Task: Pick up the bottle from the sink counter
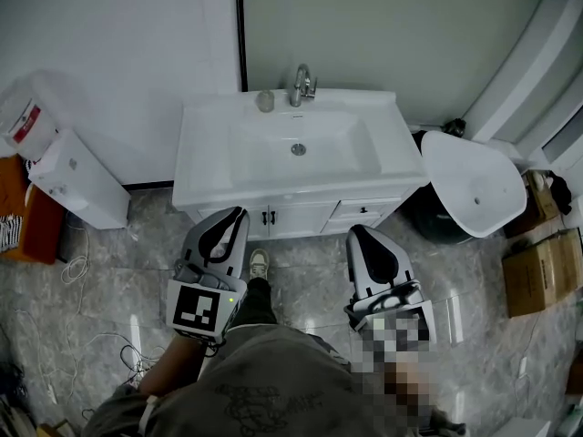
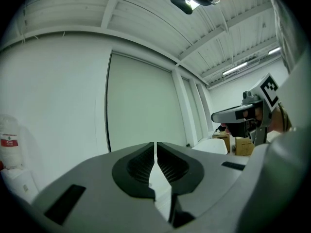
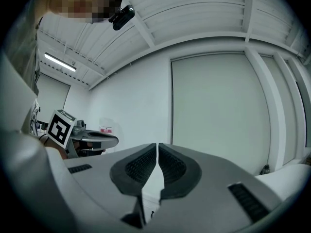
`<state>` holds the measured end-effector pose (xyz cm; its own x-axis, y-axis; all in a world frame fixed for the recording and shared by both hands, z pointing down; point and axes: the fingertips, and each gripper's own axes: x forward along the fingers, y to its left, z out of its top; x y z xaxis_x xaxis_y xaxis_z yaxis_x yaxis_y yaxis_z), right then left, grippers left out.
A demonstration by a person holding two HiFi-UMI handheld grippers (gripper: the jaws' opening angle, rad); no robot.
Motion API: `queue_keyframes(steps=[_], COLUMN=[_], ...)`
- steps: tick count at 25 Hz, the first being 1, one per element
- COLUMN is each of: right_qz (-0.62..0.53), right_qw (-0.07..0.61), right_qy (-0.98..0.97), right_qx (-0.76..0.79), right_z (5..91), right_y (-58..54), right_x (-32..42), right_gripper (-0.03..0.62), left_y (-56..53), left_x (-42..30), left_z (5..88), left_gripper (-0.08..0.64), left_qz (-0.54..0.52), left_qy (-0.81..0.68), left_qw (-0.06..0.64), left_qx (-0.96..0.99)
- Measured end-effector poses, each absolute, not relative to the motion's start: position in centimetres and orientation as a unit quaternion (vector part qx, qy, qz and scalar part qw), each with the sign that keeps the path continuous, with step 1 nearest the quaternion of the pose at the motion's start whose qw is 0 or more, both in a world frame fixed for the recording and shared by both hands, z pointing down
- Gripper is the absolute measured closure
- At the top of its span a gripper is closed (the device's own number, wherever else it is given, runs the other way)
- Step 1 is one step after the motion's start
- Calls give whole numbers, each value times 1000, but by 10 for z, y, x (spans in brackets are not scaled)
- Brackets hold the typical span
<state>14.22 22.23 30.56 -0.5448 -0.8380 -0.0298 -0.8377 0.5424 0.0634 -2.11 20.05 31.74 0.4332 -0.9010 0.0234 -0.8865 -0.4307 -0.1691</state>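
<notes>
A small pale bottle (image 1: pixel 265 101) stands on the back rim of the white sink counter (image 1: pixel 205 167), just left of the chrome faucet (image 1: pixel 302 85). Both grippers hover over the floor in front of the vanity, well short of the bottle. My left gripper (image 1: pixel 235 217) points up toward the counter's left front, its jaws shut with nothing between them (image 2: pixel 155 152). My right gripper (image 1: pixel 357 235) is level with it on the right, also shut and empty (image 3: pixel 157 152). In the gripper views the bottle is hidden; each shows only wall and ceiling.
A loose white basin (image 1: pixel 474 182) leans over a dark bin to the right of the vanity. Cardboard boxes (image 1: pixel 542 271) sit at the far right. A white box (image 1: pixel 77 180) and a red-labelled container (image 1: pixel 27 116) stand on the left. Cables (image 1: pixel 77 267) lie on the floor.
</notes>
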Motion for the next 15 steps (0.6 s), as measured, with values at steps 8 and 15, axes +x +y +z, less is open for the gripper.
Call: queue_keyframes(steps=[8, 15], right_qz=[-23, -5], right_qw=[14, 25], right_qy=[-874, -874], right_qx=[486, 485], right_z=[316, 321], right_y=[162, 97], right_x=[132, 112], right_gripper=[558, 558], left_y=[139, 76], left_x=[-31, -46], left_z=[329, 334], left_gripper=[531, 531], left_qz=[-64, -68], left_qy=[521, 518], left_qw=[61, 45], left_qx=[-849, -852])
